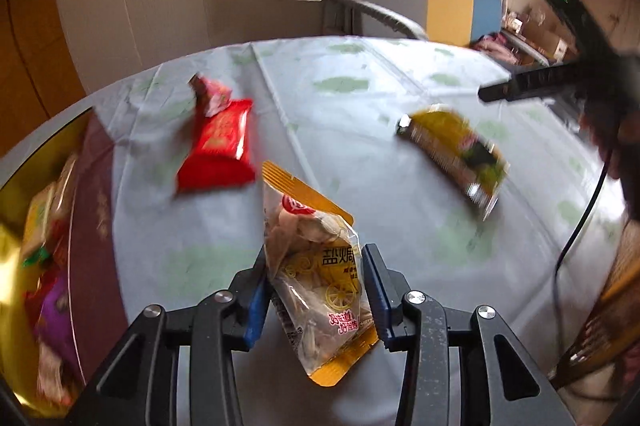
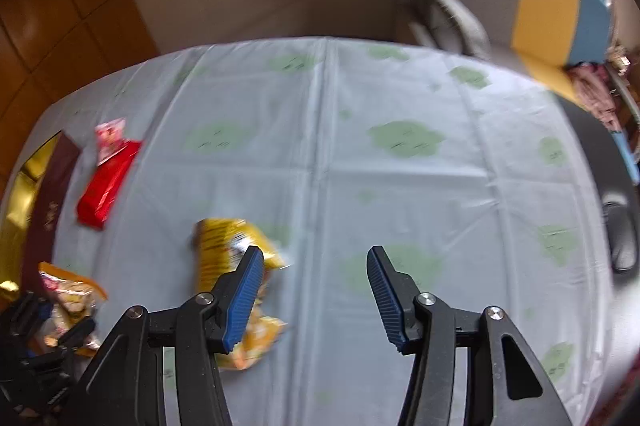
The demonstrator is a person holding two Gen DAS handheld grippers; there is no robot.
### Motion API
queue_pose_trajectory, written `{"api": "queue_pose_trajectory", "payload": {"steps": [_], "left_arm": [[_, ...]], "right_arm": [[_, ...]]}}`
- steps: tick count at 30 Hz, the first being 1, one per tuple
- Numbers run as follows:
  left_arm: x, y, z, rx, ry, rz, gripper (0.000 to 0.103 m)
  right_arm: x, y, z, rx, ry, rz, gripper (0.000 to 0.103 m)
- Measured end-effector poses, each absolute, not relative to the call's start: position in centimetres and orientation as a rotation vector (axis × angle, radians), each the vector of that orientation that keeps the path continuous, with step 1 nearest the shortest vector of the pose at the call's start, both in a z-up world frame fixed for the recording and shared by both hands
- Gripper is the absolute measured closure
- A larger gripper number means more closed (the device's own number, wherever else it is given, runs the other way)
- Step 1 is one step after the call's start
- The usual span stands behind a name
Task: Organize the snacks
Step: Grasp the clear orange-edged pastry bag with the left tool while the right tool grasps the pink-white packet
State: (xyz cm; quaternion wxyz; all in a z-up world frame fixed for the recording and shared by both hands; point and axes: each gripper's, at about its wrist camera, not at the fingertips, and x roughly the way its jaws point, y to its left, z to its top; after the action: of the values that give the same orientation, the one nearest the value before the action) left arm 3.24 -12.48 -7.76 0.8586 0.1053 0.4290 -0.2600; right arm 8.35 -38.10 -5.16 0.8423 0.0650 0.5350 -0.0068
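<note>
- Clear-and-orange chicken snack pouch [image 1: 320, 278] sits right between the blue pads of the left gripper [image 1: 316, 290], clenched on it and lifted off the tablecloth [image 1: 400, 185], so the carry step looks to be in hand.
- Right gripper [image 2: 316, 290] is released, jaws wide, nothing between them. It hangs over the cloth with the yellow snack pack [image 2: 232, 266] partly behind its left finger, at about 9 o'clock from the gap.
- Further out in the left wrist view, a red snack packet [image 1: 220, 149] lies at about 11 o'clock, with a smaller red-and-white wrapper [image 1: 210, 93] touching its far end.
- Gold-lined box [image 1: 44, 266] with a maroon rim, at 9 o'clock on the table edge, already holds several packets.
- My guess at the next move: swing the pouch left over that box and let go, while the right gripper shifts left and drops onto the yellow pack.
- Both views are motion-blurred, so fine print is unreadable.
</note>
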Motion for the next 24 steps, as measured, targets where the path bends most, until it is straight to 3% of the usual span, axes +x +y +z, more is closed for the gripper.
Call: {"api": "queue_pose_trajectory", "payload": {"steps": [14,24], "left_arm": [[3.6,-10.3,-9.3,0.084,0.891,-0.538,0.059],[3.7,-9.8,-9.5,0.047,0.889,-0.558,0.057]], "right_arm": [[15.6,-22.6,-3.7,0.073,1.121,0.432,0.048],[24.0,-15.4,-7.1,0.028,1.181,0.438,0.047]]}}
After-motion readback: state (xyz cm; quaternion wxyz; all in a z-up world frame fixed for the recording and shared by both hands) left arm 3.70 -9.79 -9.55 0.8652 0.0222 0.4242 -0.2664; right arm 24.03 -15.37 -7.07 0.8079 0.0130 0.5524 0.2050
